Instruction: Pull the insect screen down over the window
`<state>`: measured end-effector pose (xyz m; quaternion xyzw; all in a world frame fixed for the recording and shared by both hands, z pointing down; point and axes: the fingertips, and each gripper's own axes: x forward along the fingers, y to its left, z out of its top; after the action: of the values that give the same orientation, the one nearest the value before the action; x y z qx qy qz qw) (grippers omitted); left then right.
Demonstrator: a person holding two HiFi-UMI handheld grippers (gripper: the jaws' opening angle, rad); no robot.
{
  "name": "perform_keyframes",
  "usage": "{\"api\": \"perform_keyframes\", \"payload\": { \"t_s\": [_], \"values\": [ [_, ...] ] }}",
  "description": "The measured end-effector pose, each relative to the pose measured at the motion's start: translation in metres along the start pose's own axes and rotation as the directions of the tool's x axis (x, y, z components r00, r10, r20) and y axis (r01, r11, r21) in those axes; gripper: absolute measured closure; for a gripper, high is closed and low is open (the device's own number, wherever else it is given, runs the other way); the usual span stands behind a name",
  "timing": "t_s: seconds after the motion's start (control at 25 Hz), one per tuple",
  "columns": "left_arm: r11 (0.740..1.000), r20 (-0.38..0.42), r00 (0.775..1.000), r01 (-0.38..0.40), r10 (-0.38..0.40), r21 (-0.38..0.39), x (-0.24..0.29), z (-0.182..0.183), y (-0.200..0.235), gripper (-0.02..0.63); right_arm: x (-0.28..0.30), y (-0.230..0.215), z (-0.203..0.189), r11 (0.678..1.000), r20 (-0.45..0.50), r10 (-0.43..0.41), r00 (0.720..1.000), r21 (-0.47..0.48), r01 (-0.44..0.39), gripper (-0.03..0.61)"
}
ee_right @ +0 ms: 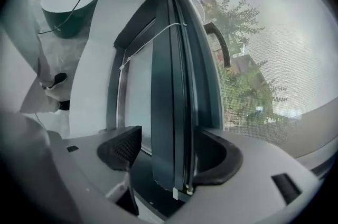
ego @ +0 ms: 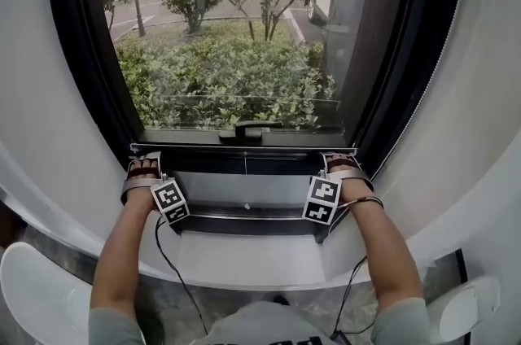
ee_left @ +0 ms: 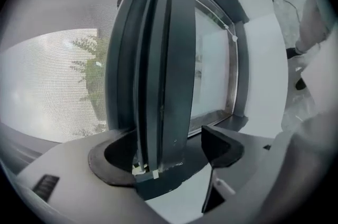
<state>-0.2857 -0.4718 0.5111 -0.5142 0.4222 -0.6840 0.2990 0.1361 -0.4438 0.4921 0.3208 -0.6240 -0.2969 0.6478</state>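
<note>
In head view we can't see jaws of left hand-held gripper (ego: pixel 146 168) or right hand-held gripper (ego: pixel 343 166), hands (ego: pixel 142 182) cover them; window (ego: pixel 236 34) top cropped

insect screen (ee_left: pixel 53 85): fine grey mesh, drawn flat, greenery showing through | bottom bar (ego: pixel 244 149): dark, slim, level, running left to right low in the opening, above the near sill recess | handle (ego: pixel 247 129): dark, at mid-bar, just above it | window (ego: pixel 77 50): dark frame, set in pale wall
</note>
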Motion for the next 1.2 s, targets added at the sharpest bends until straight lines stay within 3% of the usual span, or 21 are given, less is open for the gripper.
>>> {"api": "perform_keyframes", "payload": {
  "t_s": [0.24,0.36,0.56,0.68,0.72,0.88,0.92,1.0,1.04,1.08,1.2],
  "values": [
    [0.989,-0.065,0.99,0.128,-0.124,0.073,-0.007,-0.004,-0.003,0.222,-0.007,0.003,-0.001,0.993,-0.048,0.115,0.992,-0.033,-0.117,0.264],
    [0.993,-0.035,0.995,0.098,-0.096,0.058,0.0,-0.001,0.002,0.222,-0.001,-0.005,-0.001,0.997,-0.027,0.064,0.998,-0.034,-0.065,0.265],
    [1.0,-0.002,1.0,0.01,-0.01,-0.029,0.007,0.003,0.0,0.221,0.005,-0.006,-0.001,0.999,-0.003,-0.043,0.999,-0.034,0.043,0.273],
    [0.999,-0.031,0.999,0.026,-0.027,-0.021,0.001,0.0,-0.003,0.221,-0.005,0.004,0.0,1.0,0.014,0.001,1.0,-0.017,-0.001,0.273],
    [0.999,-0.032,0.999,0.041,-0.042,-0.013,-0.001,0.0,-0.002,0.276,-0.008,0.006,-0.001,1.0,0.014,0.026,1.0,-0.015,-0.025,0.273],
    [0.996,-0.029,0.996,0.089,-0.089,-0.004,-0.003,0.003,-0.005,0.278,-0.012,0.009,-0.003,0.992,0.0,0.125,0.992,-0.019,-0.125,0.273],
    [0.997,-0.022,0.997,0.078,-0.079,-0.009,-0.001,0.004,-0.005,0.276,-0.009,0.007,-0.003,0.993,-0.005,0.114,0.994,-0.03,-0.114,0.274],
    [0.999,0.014,1.0,0.021,-0.021,-0.034,0.004,0.006,-0.004,0.268,0.001,-0.003,-0.003,0.998,-0.027,0.01,1.0,-0.059,-0.012,0.319],
    [0.999,0.033,0.999,-0.011,0.012,-0.049,0.007,0.008,-0.002,0.268,0.004,-0.01,-0.003,0.997,-0.042,-0.044,0.998,-0.068,0.042,0.389],
    [0.997,0.046,0.998,-0.036,0.039,-0.064,0.01,0.009,-0.002,0.263,0.007,-0.014,-0.003,0.995,-0.051,-0.079,0.996,-0.069,0.075,0.411],
    [0.991,0.054,0.995,-0.082,0.088,-0.102,0.013,0.009,-0.006,0.196,0.01,-0.015,0.0,0.988,-0.011,-0.152,0.988,-0.041,0.151,0.411]
  ]
}}
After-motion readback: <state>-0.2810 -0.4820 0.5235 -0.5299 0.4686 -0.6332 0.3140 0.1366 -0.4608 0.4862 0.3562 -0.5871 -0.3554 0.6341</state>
